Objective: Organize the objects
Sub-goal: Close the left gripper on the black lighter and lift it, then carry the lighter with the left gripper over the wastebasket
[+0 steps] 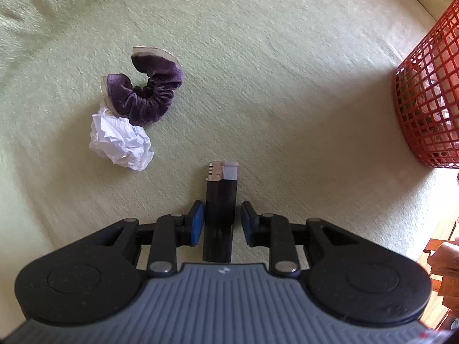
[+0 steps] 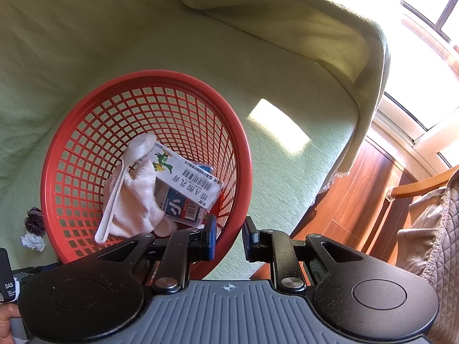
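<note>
A black lighter (image 1: 221,189) with a metal top lies on the green bedspread (image 1: 258,71). My left gripper (image 1: 222,223) points straight down and is shut on the lighter's body, blue pads at both sides. A purple velvet scrunchie (image 1: 146,91) and a crumpled white paper (image 1: 120,143) lie further left. The red mesh basket (image 2: 149,76) holds a white plastic spoon (image 2: 126,172), a white cloth (image 2: 137,200) and a printed carton (image 2: 189,177). My right gripper (image 2: 229,240) is shut on the basket's near rim. The basket wall (image 1: 427,100) also shows at the right of the left wrist view.
The bedspread ends at the right in a fringed edge, with wooden floor (image 2: 344,200) below it. A chair with a quilted cushion (image 2: 430,229) stands by the bright window. The scrunchie (image 2: 34,220) and paper (image 2: 33,242) lie left of the basket.
</note>
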The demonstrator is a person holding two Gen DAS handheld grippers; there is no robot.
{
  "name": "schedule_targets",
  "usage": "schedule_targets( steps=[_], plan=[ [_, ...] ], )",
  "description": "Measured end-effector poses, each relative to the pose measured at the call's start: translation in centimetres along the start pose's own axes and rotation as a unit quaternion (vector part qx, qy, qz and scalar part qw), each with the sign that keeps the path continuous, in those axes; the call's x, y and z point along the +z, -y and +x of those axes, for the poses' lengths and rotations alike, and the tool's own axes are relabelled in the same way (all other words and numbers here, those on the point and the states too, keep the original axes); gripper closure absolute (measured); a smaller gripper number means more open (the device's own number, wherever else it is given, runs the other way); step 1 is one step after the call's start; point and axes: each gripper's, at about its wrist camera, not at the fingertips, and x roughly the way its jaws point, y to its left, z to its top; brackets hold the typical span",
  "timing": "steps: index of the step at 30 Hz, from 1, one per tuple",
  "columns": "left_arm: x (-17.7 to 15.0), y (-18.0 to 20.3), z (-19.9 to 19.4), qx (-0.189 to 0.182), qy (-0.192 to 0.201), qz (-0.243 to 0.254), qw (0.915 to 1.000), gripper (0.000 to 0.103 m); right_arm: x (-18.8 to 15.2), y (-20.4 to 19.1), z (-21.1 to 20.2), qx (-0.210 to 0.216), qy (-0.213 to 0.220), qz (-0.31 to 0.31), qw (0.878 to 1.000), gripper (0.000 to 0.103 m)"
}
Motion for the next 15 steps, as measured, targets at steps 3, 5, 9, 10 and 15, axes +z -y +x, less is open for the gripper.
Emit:
schedule_targets(
  steps=[3, 5, 9, 10, 15],
  plan=[
    [-0.08, 0.36, -0.04, 0.005, 0.003, 0.003, 1.0, 0.082, 0.01, 0.0, 0.0, 0.0, 0.0, 0.0, 1.0, 0.088],
    [-0.09, 0.48, -0.17, 0.003, 0.004, 0.006, 1.0, 0.085, 0.0, -0.01, 0.01, 0.0, 0.0, 0.0, 1.0, 0.088],
    [-0.13, 0.46, -0.31, 0.006, 0.003, 0.009, 0.9999, 0.085, 0.06, -0.02, 0.0, 0.001, 0.0, 0.0, 1.0, 0.088],
    [-0.28, 0.46, -0.31, 0.006, 0.004, 0.008, 0.9999, 0.085, 0.09, -0.02, 0.0, 0.001, 0.0, 0.0, 1.0, 0.088],
    [-0.23, 0.73, -0.69, -0.001, 0.008, 0.007, 0.9999, 0.086, 0.1, 0.02, 0.01, 0.003, 0.001, 0.0, 1.0, 0.088]
  ],
)
